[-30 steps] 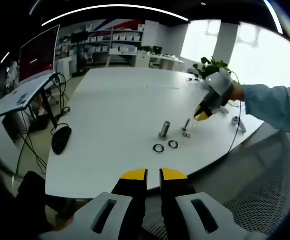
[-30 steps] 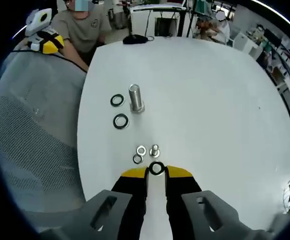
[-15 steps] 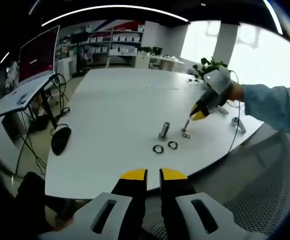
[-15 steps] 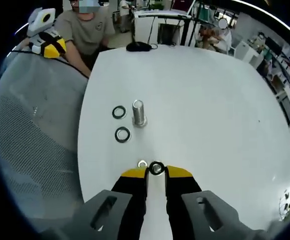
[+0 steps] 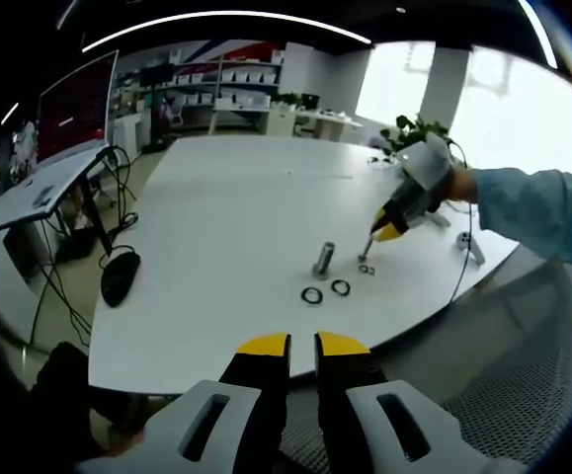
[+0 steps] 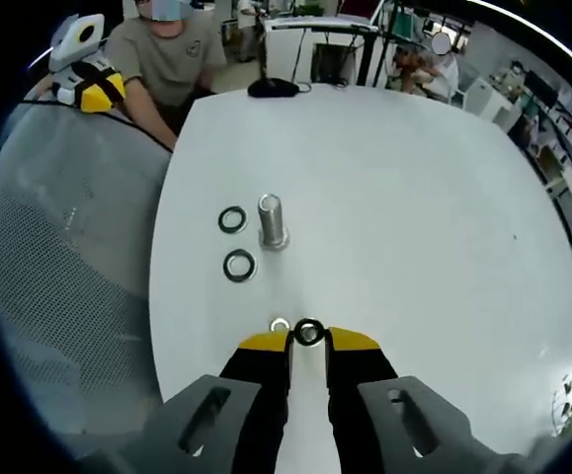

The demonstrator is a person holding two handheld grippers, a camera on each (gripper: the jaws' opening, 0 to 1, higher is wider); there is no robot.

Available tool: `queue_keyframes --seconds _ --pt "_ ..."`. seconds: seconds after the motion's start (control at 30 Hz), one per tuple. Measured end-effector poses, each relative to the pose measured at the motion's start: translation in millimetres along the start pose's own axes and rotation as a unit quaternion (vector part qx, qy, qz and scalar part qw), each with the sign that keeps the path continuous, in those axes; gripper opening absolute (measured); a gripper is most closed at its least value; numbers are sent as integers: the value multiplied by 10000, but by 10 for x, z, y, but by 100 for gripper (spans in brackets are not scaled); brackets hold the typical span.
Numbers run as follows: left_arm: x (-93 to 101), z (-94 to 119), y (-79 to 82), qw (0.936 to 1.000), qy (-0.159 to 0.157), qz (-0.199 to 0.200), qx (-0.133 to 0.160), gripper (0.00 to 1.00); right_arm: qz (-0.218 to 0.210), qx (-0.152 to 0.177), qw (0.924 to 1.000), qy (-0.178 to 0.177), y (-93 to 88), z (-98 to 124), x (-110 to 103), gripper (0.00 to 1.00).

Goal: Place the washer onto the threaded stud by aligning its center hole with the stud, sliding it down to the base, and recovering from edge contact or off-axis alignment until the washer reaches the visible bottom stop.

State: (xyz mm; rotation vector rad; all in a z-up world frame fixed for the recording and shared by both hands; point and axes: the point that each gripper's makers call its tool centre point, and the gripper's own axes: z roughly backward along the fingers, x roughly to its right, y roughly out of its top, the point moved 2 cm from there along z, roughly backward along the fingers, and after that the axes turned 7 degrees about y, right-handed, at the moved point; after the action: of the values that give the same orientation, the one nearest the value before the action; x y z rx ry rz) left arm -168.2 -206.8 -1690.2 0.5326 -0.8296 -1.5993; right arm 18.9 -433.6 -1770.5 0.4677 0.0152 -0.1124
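The big white round worktop [image 6: 394, 197] sits under me. My left gripper [image 5: 302, 348] hangs off its edge — jaws pressed together, holding nothing. My right gripper [image 6: 308, 339] pinches a small black ring washer [image 6: 308, 332] low over the worktop. The tall silver threaded stud [image 6: 272, 219] stands beside two black rubber rings [image 6: 238, 265].

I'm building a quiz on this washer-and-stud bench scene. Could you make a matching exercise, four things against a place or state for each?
Things:
1. small black washer
2. large stud
3. computer mouse
4. left gripper

Places or states:
A. at the table's far edge
B. held between the right gripper's tips
C. upright beside two black rings
D. jaws nearly shut, holding nothing, off the table

Pairs: 1-B, 2-C, 3-A, 4-D
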Motion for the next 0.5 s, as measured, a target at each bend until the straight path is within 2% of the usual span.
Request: queue_keyframes --seconds 0.5 --pt "1 0 3 10000 -1 2 13 7 -3 -105 9999 7 -30 -53 19 15"
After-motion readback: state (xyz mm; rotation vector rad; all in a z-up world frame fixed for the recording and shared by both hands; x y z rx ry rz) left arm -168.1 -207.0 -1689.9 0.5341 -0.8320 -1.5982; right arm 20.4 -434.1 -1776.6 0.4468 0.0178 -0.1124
